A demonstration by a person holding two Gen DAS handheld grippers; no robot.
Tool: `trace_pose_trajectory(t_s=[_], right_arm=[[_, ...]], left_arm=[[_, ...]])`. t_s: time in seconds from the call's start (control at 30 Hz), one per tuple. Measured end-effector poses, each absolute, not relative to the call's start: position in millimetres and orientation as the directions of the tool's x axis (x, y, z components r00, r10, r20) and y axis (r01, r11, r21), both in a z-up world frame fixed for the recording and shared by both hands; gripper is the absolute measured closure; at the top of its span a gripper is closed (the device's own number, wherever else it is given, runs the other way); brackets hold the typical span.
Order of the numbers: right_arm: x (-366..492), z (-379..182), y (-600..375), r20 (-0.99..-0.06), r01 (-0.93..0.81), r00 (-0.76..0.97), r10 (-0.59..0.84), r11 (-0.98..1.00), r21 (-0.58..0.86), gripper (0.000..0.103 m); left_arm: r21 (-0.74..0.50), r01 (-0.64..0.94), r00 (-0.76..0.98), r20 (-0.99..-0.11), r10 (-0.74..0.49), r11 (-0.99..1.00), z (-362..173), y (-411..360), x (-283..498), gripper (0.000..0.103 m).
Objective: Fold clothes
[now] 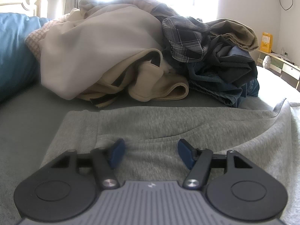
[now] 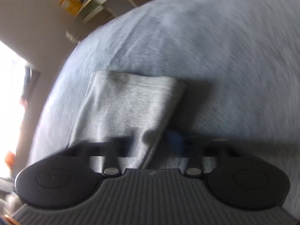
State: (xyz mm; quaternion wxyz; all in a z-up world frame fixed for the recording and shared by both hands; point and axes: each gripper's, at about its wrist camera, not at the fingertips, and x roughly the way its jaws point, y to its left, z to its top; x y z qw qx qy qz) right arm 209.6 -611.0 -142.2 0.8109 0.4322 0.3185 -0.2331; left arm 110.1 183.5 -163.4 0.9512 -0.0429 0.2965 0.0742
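Note:
A light grey sweat garment point(image 1: 168, 123) lies flat on the bed sheet point(image 1: 22, 123) in the left wrist view, its ribbed band point(image 1: 80, 131) toward the left. My left gripper point(image 1: 151, 152) hovers low over it, open, with its blue pads point(image 1: 118, 152) spread apart and only flat fabric between them. The right wrist view is blurred. There a loose end of the grey garment point(image 2: 127, 105) hangs lifted above the bed sheet point(image 2: 225, 46) and casts a shadow. My right gripper point(image 2: 150, 146) is shut on that fabric, with one blue pad point(image 2: 175, 140) showing beside it.
A heap of unfolded clothes point(image 1: 131, 52) fills the bed beyond the garment: beige, plaid, dark and denim pieces. A blue pillow point(image 1: 15, 52) lies at the left by the headboard point(image 1: 16, 1). A desk with a yellow box point(image 1: 266, 40) stands at the right, past the bed's edge.

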Motion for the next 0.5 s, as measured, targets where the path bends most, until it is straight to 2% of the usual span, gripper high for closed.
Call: trace_pose_trajectory(t_s=[0.17,0.3,0.5], right_arm=[[215,-95,-602,-0.664,0.583,0.730,-0.162,0.653,0.483,0.101],[208,-70,-606,-0.664,0.579,0.717,-0.211,0.711,0.400,0.101],[193,-100,-629,-0.741,0.702,0.597,-0.309,0.649,0.295,0.101]], left_arm=[[-0.041,-0.167,0.814,-0.569,0.114,0.985,-164,184,110,0.038],[-0.047,-0.167,0.816,-0.567,0.111,0.985,-164,185,109,0.038],[-0.053,-0.162,0.818,-0.566,0.104,0.985,-164,185,109,0.037]])
